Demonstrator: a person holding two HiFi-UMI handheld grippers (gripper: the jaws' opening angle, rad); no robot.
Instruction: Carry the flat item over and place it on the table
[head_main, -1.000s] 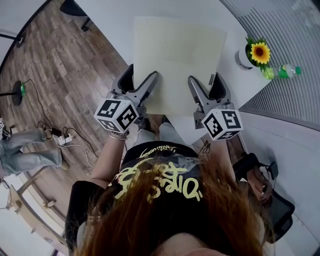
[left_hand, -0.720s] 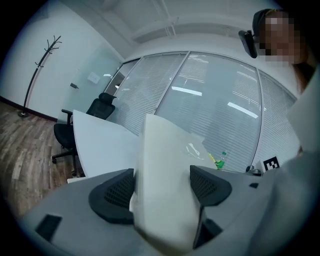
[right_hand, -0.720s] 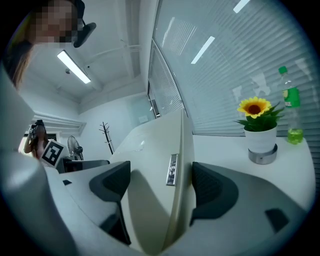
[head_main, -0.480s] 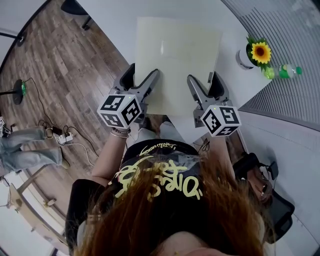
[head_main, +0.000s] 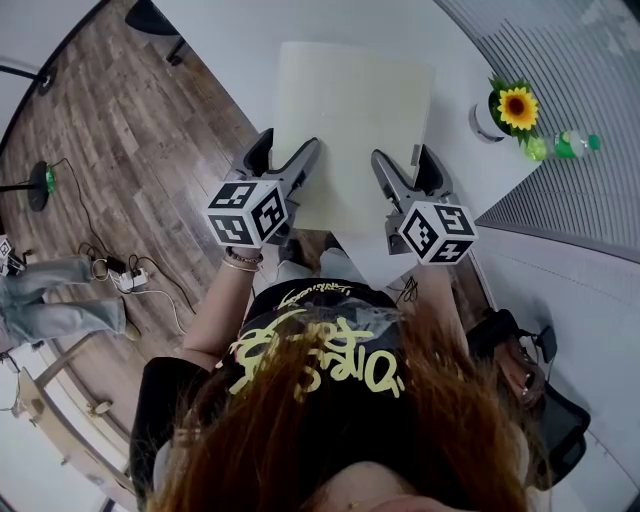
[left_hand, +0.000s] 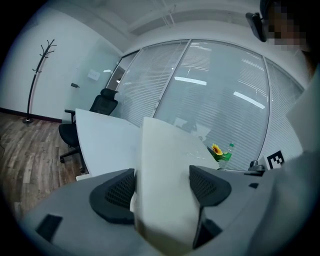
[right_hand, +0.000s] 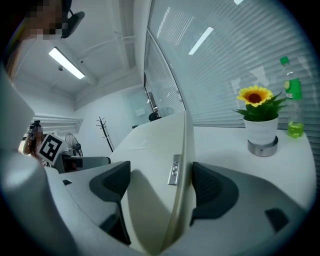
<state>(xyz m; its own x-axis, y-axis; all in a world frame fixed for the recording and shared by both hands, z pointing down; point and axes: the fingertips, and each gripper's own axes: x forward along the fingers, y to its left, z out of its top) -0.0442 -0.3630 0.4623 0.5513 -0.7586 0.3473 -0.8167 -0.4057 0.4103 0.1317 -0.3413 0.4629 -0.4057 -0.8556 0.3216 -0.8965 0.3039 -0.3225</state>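
A cream flat pad (head_main: 350, 110) is clamped at its near edge between the jaws of the left hand-held gripper (head_main: 283, 158) and the right hand-held gripper (head_main: 405, 165). It is held ahead of both, over the white tabletop (head_main: 225, 45). A potted sunflower (head_main: 510, 108) is seen to the right of the right hand-held gripper.

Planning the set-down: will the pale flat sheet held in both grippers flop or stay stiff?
Probably stiff: held only at its near edge by the left gripper and right gripper, the sheet runs flat without drooping. Likely light, since two edge pinches carry it. Its smooth face may slide on the table.
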